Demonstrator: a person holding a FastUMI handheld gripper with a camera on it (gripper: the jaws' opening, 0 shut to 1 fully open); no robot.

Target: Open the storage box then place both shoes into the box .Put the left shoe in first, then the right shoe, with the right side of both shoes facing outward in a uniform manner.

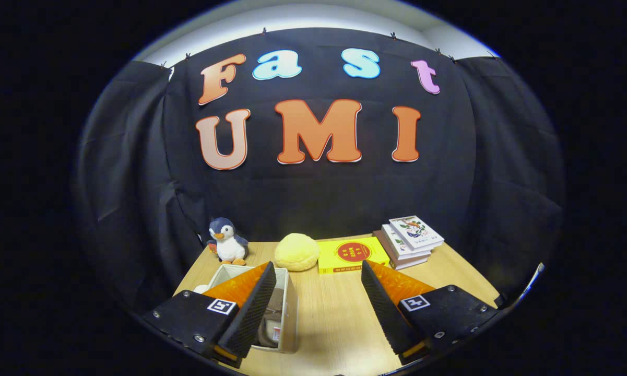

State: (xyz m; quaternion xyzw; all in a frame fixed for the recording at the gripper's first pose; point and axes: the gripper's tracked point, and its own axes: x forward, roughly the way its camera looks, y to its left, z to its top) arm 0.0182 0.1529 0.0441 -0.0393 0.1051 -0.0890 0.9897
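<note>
The pale wooden bench [334, 313] carries a white open-topped plastic storage box [287, 308], sitting partly behind one finger of the hand-held gripper [318, 308], whose fingers are spread wide and hold nothing. Inside the box lies a brown shape, perhaps a shoe [271, 318], largely hidden. Judging by this, packing seems underway; next comes finding the remaining shoe.

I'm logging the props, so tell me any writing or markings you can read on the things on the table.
Yellow box: red round emblem with characters, too small to read.
Top book of the stack: cover print, too blurred to read.
Tag inside the storage box, beside the open gripper: unreadable.
Penguin toy, yellow ball: no text.
</note>
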